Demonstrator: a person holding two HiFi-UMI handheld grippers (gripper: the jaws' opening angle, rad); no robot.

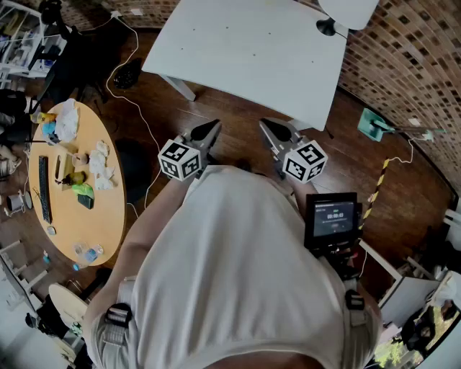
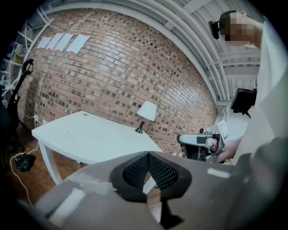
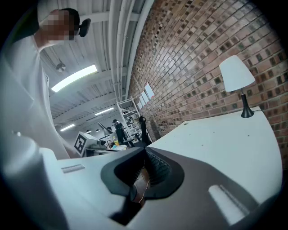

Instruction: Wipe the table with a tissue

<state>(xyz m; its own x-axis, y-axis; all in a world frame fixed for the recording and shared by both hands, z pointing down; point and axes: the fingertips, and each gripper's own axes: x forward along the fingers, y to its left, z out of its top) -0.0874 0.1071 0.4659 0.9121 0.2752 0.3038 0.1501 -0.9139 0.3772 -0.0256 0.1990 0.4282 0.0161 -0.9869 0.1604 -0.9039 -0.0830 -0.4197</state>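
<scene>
I stand facing a bare white table (image 1: 252,50); its top also shows in the left gripper view (image 2: 90,134) and the right gripper view (image 3: 216,139). My left gripper (image 1: 214,124) is held in front of my chest, short of the table's near edge, its jaws shut with nothing between them (image 2: 147,153). The right gripper (image 1: 265,122) hangs beside it, jaws also shut and empty (image 3: 145,148). Crumpled white tissues (image 1: 101,166) lie on a round wooden table (image 1: 108,216) far to my left, out of reach of both grippers.
A white lamp (image 1: 346,11) stands at the white table's far corner by the brick wall (image 1: 403,65). The round table also carries a white bag (image 1: 66,119), a keyboard (image 1: 44,189) and small items. Cables (image 1: 126,94) run over the dark wood floor. A small screen (image 1: 331,220) hangs at my right side.
</scene>
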